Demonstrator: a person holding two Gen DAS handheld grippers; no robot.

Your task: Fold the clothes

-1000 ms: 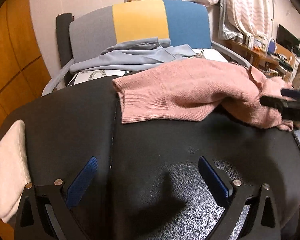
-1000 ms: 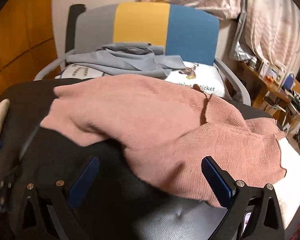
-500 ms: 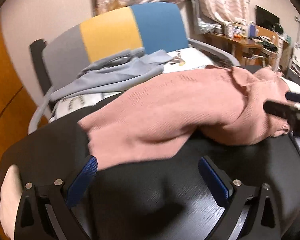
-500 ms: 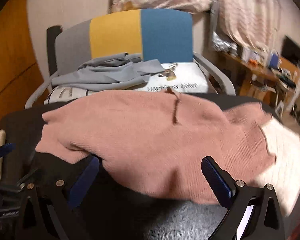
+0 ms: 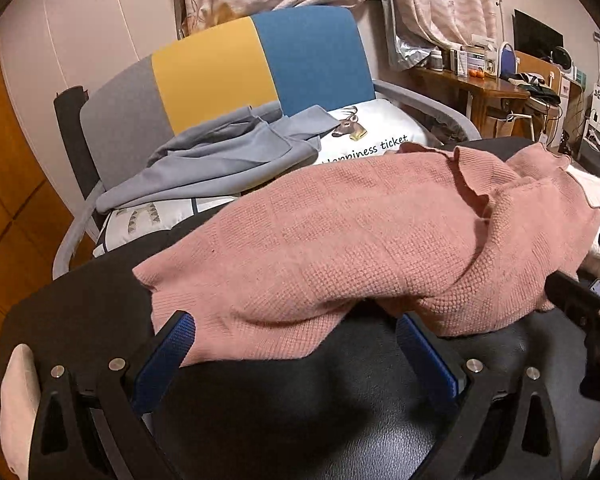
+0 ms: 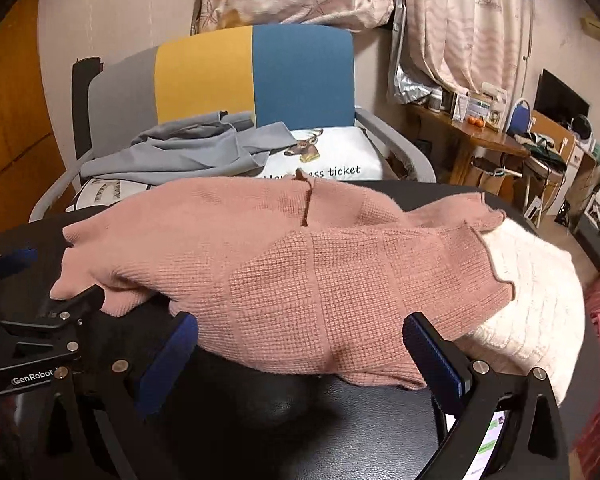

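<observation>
A pink knit sweater [image 5: 360, 240] lies spread across a black leather surface [image 5: 320, 412]; it also shows in the right wrist view [image 6: 320, 280]. My left gripper [image 5: 296, 340] is open, its blue pads at the sweater's near left hem, which lies between the fingers. My right gripper [image 6: 300, 344] is open at the sweater's near right edge, fabric between its fingers. Each gripper shows in the other's view, the right one [image 5: 584, 312] at the far right, the left one [image 6: 40, 320] at the far left.
A grey, yellow and blue chair [image 5: 240, 64] behind holds a grey garment [image 5: 220, 160] and a white printed cushion [image 5: 376, 140]. A cream knit garment [image 6: 536, 292] lies under the sweater's right end. A pale cloth [image 5: 16, 408] sits far left. A cluttered wooden desk [image 6: 496, 140] stands right.
Both grippers have moved forward to the sweater's near edge, so the fabric now lies between their open fingers. The sweater looks more spread out than one second ago.
</observation>
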